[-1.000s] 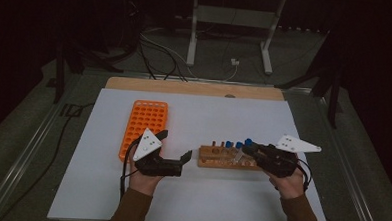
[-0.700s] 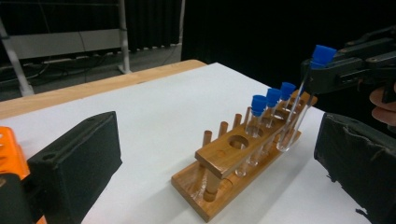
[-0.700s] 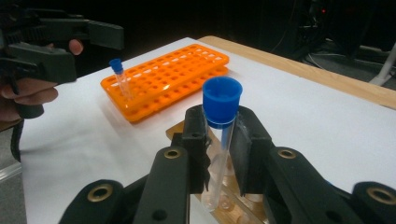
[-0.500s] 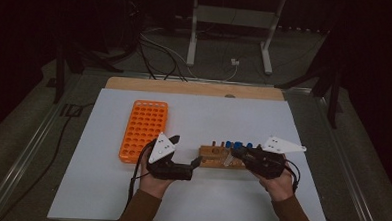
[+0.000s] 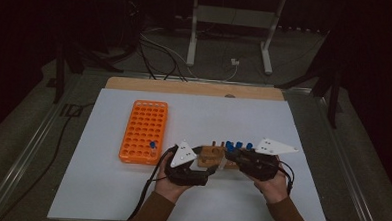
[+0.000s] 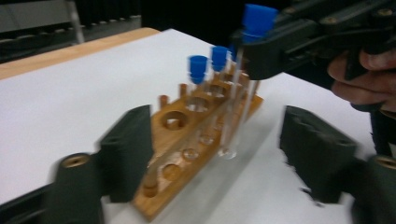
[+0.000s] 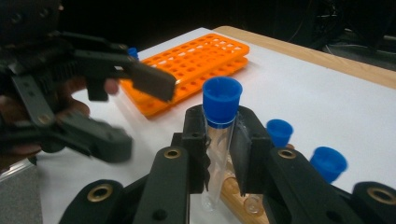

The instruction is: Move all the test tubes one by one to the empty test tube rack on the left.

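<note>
Right gripper (image 7: 219, 158) clamps one tube (image 7: 217, 140) above wood rack (image 6: 187, 154); left gripper (image 6: 219, 158) fingers apart, just been closing around the rack end. One tube in orange rack (image 5: 144, 131), three left.

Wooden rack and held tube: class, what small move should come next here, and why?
Probably close the left claw onto the wooden rack to steady it. Its jaws have just been closing, straddle the rack's end and do not yet press it. The right claw grips a blue-capped tube that looks partly lifted, so the rack could shift.
</note>
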`<state>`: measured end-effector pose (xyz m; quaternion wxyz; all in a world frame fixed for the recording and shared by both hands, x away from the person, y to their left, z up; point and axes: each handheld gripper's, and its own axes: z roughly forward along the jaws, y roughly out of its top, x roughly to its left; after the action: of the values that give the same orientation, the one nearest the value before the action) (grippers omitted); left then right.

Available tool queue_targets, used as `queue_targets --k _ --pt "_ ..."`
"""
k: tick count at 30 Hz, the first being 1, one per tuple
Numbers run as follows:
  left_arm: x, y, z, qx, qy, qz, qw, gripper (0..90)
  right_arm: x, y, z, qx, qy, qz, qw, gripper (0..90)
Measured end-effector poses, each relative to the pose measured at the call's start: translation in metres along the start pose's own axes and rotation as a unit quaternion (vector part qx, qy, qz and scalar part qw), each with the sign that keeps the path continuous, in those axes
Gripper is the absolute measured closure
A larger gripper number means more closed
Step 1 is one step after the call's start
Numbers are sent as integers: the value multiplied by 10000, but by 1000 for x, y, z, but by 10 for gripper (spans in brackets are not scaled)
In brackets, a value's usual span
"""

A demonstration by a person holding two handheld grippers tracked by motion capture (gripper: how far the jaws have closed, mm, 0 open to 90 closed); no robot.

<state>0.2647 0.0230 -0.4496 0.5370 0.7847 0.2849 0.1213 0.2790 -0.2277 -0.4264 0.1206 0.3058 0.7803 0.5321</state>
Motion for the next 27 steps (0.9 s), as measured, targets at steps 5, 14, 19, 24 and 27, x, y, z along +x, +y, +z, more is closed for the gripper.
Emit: queue_targets --k 5,14,19,24,27 --pt "-5 0 11 -14 -157 79 9998 480 3 -1 3 33 69 -7 10000 766" --pt "-10 2 22 86 -168 227 9996 678 6 -1 5 45 171 -17 9998 766" --pt "-9 1 25 112 -194 236 9995 748 7 -1 6 40 232 -22 9997 766" --pt "-9 1 25 119 -185 259 9994 780 7 -1 6 58 255 -67 9996 759" --pt "-7 0 25 127 -143 220 9996 781 6 -1 6 29 243 -10 9997 692"
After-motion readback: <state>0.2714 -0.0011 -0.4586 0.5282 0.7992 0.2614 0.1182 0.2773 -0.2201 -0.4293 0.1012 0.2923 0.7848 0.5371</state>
